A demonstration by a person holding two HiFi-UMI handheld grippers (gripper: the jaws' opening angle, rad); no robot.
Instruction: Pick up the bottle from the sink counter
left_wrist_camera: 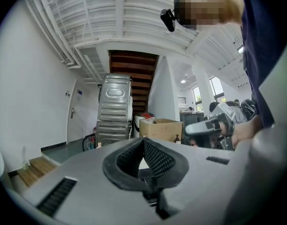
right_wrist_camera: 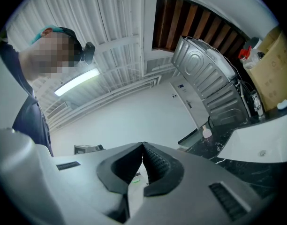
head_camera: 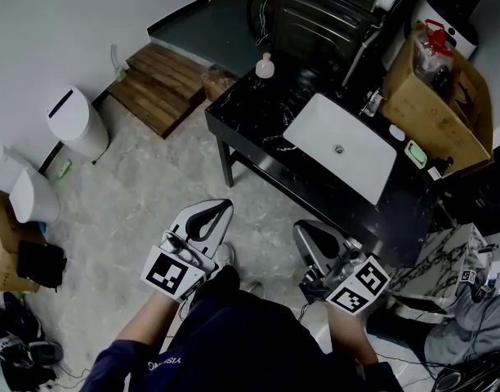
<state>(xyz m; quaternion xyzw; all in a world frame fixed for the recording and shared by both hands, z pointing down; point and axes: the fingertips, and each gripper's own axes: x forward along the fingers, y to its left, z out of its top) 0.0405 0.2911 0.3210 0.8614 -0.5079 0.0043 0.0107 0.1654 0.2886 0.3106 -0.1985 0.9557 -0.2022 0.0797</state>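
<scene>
While left claw and right claw are pressed together, the bottle stands upright, neck up.

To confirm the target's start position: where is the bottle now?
Head view, upper middle: the pale pink bottle stands on the black counter, at its far corner, up-left of the white sink.

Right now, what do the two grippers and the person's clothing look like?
Both the left gripper and the right gripper have smooth light-grey curved jaws lined with black ribbed pads. Each carries a cube with black-and-white square markers. The person wears a dark navy top with small white lettering.
</scene>
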